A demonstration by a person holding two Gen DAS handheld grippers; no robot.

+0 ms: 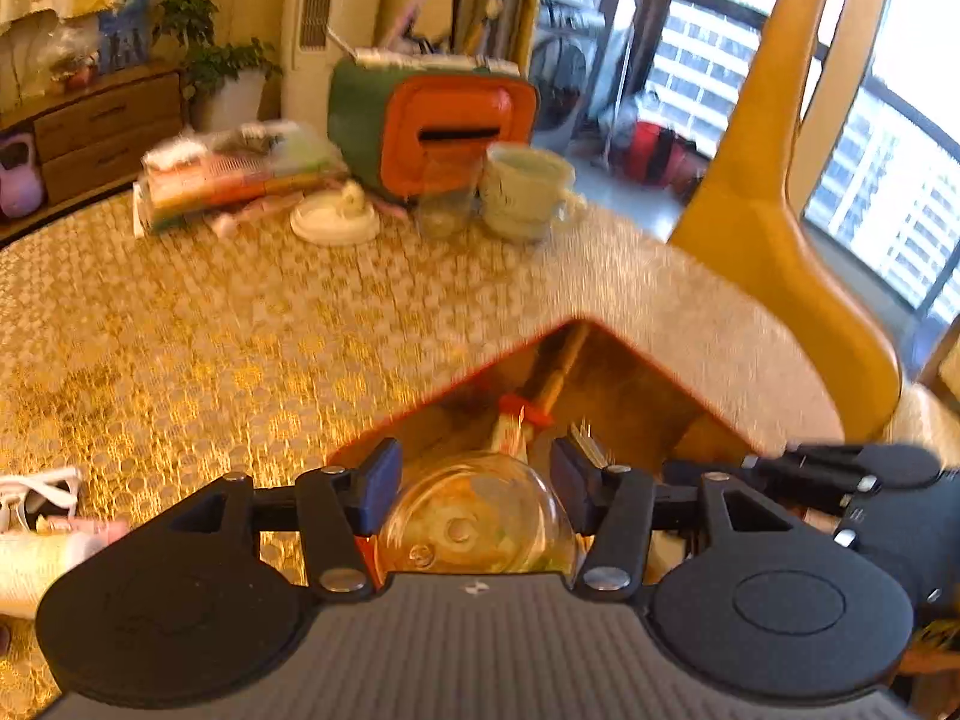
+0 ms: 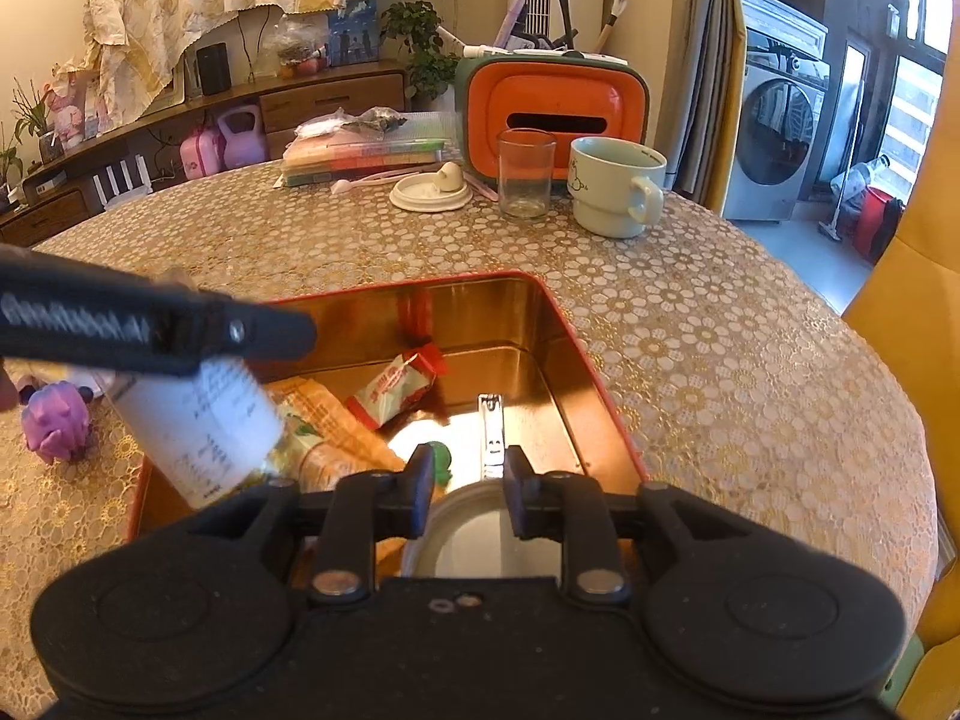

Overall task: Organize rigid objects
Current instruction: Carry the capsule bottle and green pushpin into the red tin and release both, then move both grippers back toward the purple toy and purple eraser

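A red tin box with a gold inside lies open on the table. In it are a red-and-white snack packet, an orange packet, a nail clipper and a small green thing. My left gripper is shut on a clear bottle with a white label, held tilted over the box's left side; the bottle also shows in the right wrist view. My right gripper stands over the box, its jaws a little apart around a round white lid-like thing.
At the table's far side stand a glass, a pale green mug, a white lid, an orange-and-green holder and a stack of flat boxes. A purple toy lies left. A yellow chair stands right.
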